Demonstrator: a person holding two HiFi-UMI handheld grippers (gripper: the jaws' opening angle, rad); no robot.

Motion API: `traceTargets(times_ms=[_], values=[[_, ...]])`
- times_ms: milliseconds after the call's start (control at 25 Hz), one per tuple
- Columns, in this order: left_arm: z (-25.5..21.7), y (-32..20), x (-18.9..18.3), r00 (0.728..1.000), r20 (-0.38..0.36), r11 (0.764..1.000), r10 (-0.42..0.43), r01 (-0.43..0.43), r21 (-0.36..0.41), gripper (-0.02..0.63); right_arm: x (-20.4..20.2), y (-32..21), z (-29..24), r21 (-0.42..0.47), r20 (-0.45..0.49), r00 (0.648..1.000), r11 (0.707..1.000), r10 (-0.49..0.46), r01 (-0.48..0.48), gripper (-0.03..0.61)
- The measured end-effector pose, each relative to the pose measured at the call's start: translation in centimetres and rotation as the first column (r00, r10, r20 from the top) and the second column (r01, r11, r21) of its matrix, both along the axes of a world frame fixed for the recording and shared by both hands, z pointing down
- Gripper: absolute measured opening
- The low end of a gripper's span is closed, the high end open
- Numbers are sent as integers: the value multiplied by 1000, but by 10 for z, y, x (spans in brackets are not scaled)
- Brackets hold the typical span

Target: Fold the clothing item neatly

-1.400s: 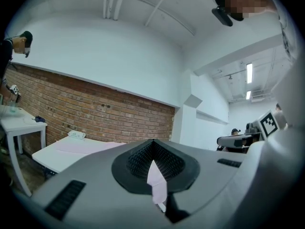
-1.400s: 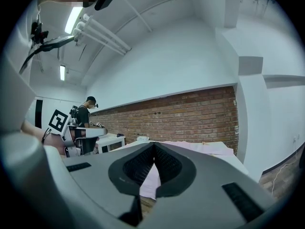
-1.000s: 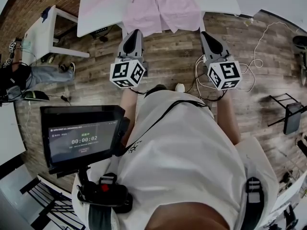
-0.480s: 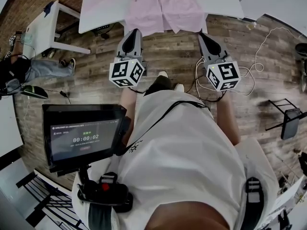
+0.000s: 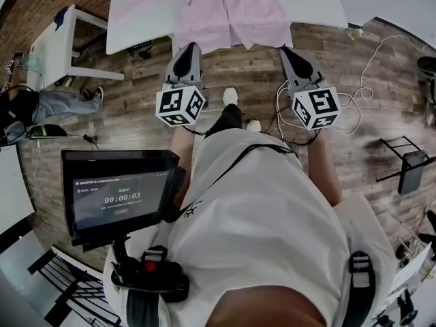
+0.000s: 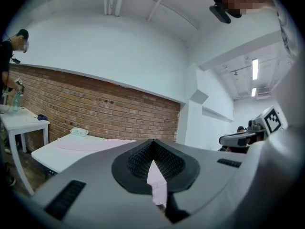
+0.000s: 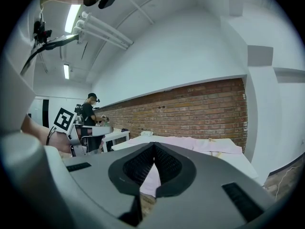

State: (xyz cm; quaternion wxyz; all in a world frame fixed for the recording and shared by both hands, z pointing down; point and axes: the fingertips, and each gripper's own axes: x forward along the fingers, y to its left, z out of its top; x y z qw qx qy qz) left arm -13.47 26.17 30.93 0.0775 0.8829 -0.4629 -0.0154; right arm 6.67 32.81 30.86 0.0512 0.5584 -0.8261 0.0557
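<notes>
- My left gripper [image 5: 188,48] sits at upper centre-left of the head view. Its marker cube is toward me and its tips aim at the table ahead.
- In the left gripper view its jaws [image 6: 152,149] are clenched together with nothing gripped. The pink showing through the slit below the pads is cloth further off, not something held.
- My right gripper [image 5: 287,50] is at upper centre-right of the head view, side by side with the left one and well apart from it.
- In the right gripper view its jaws [image 7: 153,149] are also pressed together and empty.
- The pink garment [image 5: 230,11] lies spread on the white table [image 5: 139,16] at the top centre of the head view. Its lower edge hangs over the table's near side.
- Both sets of tips are close to that hanging edge in the picture, but neither touches it.
- The left gripper view shows the garment [image 6: 93,144] as a flat pink sheet at centre-left, in front of a brick wall [image 6: 95,106].
- The right gripper view shows it [image 7: 193,144] just right of centre on the tabletop.
- A screen [image 5: 119,196] is mounted at lower left of the head view.
- The wooden floor [image 5: 248,80] fills the middle, with loose cables [image 5: 371,63] at upper right.
- A smaller white table [image 5: 58,43] stands at upper left, and a seated person [image 5: 48,104] is beside it.
</notes>
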Motion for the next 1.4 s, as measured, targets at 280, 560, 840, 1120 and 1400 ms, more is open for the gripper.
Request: traceTargets(times_ms=[280,560,840,1120,1400], values=[[13,-68,13,999,-2,998,53,-53,-18,-8,6,-68,7,-14,-5,999,999,39,-39,1],[3,-143,26,993,-2,993,120,-120,-8,-8,9,-142,-7,-7,-19,996,996,86,-86,2],[7,-210,23,984,1,984,178,-178,-5,-8,2,-208,-13,5,-28,989,990,142,-142,2],[-3,-205,42,973,-1,973,231,-231,16,-8,15,-196,-21,26,-28,982,982,188,-187,1],[10,-258,68,973,13,973,229,-228,-23,-8,36,-251,-3,-25,-18,986,985,168,-168,2]])
